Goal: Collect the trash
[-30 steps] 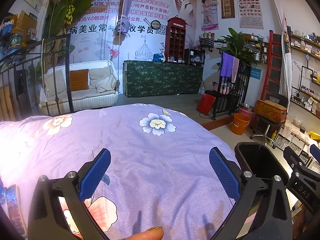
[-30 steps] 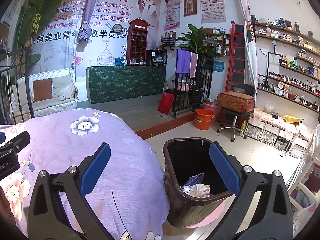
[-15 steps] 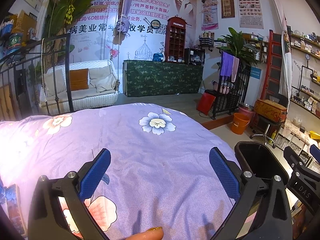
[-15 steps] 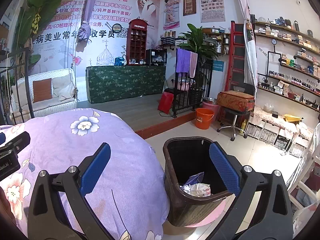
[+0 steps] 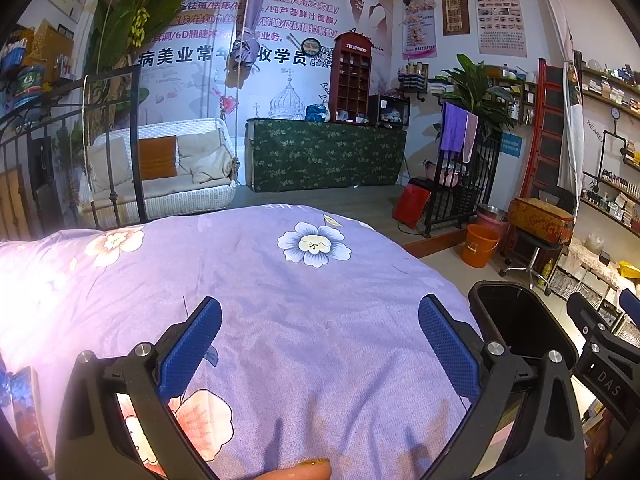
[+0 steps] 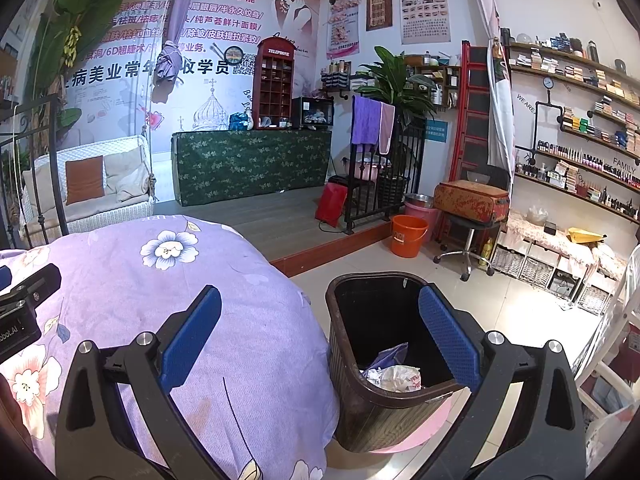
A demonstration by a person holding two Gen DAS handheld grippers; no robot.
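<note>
Jaws wide above bedspread (image 5: 320,320), apparently.

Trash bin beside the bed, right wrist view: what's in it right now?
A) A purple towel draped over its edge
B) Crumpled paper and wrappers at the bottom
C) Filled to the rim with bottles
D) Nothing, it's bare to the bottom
B: the trash bin holds crumpled paper and wrappers low inside, well under the rim, and the open right gripper carries nothing above it.

walls: posters (image 6: 256,8) | floor: pale tiles (image 6: 520,308) | furniture: white swing sofa (image 5: 160,172)
</note>
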